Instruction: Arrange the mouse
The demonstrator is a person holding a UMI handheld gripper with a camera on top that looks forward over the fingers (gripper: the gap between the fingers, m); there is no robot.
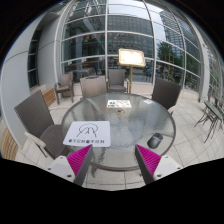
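Observation:
A white mouse mat (88, 133) with a dark logo lies on the left part of a round glass table (125, 125). A small dark mouse (155, 141) rests on the glass to the right, just beyond my right finger. My gripper (116, 164) is held before the table's near rim, open, with nothing between its magenta pads (85, 160). Only the table's edge and the floor show in the gap.
Several grey chairs (35, 115) ring the table. A small checkered card (118, 103) lies on the far side of the glass. Behind stand a lit sign board (131, 57) and a tall glass facade.

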